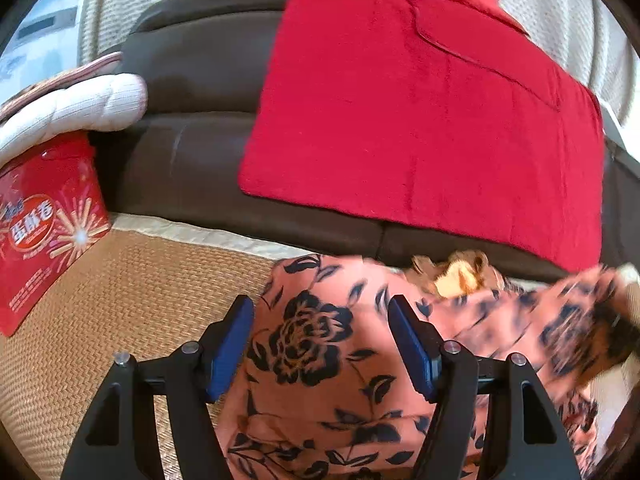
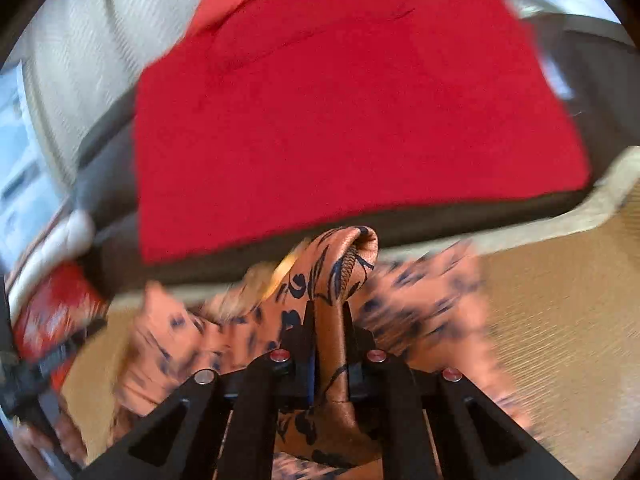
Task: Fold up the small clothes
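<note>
Floral garment (image 1: 316, 360) sprawls on woven mat (image 1: 132, 304), just before red cushion (image 1: 420, 112). Right gripper (image 2: 328, 320) jaws pinching bunched fold; left gripper (image 1: 320, 344) jaws spread above cloth. Thin, slick, floppy: grab hems, corners.

Left tongs (image 1: 320, 344) spread wide, angled down; right tongs (image 2: 328, 344) clamped, angled down.
</note>
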`<state>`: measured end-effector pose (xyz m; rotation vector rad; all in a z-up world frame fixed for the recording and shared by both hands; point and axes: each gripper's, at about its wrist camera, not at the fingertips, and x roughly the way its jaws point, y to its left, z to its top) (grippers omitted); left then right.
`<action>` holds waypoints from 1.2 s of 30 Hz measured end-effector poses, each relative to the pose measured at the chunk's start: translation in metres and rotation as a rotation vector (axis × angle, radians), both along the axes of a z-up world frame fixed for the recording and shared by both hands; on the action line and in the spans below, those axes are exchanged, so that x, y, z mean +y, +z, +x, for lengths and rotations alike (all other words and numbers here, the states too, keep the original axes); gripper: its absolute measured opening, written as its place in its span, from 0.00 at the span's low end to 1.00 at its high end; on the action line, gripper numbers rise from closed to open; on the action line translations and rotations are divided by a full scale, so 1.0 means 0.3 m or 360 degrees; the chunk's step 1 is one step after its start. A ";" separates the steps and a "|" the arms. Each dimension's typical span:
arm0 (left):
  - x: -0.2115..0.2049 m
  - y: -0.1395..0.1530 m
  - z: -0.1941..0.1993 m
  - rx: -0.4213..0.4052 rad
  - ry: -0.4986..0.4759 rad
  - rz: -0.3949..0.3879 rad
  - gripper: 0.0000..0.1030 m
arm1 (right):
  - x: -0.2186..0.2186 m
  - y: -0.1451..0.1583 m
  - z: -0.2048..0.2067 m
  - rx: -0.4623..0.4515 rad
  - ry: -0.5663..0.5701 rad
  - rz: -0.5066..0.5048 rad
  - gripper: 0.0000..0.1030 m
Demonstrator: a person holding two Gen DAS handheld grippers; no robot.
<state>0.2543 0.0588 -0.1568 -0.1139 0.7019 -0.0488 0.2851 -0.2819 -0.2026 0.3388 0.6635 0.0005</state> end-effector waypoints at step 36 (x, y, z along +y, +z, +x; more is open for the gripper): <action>-0.164 -0.010 -0.013 -0.0061 -0.0039 0.0322 0.75 | -0.147 -0.281 0.094 0.0521 -0.0068 0.0004 0.39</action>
